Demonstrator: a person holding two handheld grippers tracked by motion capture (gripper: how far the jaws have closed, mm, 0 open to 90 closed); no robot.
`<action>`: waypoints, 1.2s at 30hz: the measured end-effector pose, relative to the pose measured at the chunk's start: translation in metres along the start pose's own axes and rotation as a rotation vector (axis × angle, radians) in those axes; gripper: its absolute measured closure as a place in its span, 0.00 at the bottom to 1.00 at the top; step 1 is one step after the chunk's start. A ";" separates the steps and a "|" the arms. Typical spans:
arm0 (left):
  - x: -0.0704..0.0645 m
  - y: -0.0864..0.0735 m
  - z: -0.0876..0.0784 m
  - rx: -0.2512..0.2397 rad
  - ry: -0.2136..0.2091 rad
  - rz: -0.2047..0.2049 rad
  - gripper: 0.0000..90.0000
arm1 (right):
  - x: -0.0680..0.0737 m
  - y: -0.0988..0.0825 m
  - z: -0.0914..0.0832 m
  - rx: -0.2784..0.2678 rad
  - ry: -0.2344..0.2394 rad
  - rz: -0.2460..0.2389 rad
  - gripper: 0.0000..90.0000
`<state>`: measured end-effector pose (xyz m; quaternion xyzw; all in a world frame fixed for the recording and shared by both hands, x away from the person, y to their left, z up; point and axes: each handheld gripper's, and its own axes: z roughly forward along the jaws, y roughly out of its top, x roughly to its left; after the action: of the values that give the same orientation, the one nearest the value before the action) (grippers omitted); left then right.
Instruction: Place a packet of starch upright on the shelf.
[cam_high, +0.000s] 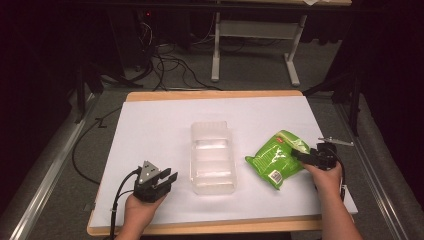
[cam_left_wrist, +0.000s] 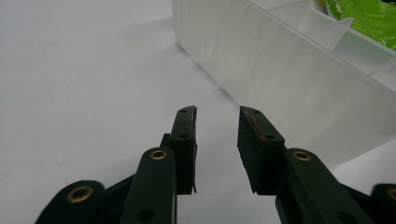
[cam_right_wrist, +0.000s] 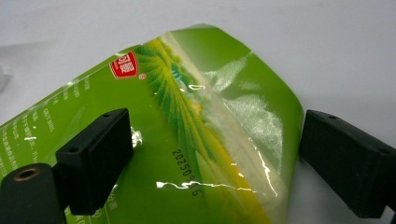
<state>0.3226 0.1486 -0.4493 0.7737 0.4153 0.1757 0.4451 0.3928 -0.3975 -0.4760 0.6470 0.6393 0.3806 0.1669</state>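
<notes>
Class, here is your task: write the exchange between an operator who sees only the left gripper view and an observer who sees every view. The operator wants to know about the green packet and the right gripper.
Operator: I see just a sliver of green past the clear box. Where does that packet lie?
Observer: The green packet lies flat on the white table, just off the right side of the clear box.
Operator: Has the right gripper got hold of it?
Observer: No. The right gripper is at the packet's right end with its jaws wide, one over the packet and one past its edge, and neither is pressing on it.
</notes>
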 end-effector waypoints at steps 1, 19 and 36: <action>0.000 0.000 0.000 -0.003 0.000 -0.002 0.75 | -0.001 0.000 0.000 0.001 0.004 0.001 0.11; -0.004 -0.001 0.002 0.017 -0.007 0.014 0.75 | 0.002 -0.007 -0.004 0.010 0.125 -0.034 0.77; 0.000 -0.001 0.001 0.008 -0.007 -0.010 0.75 | 0.029 -0.001 -0.036 -0.140 0.210 -0.122 0.96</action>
<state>0.3226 0.1487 -0.4508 0.7740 0.4181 0.1690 0.4444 0.3637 -0.3791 -0.4444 0.5502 0.6634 0.4789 0.1667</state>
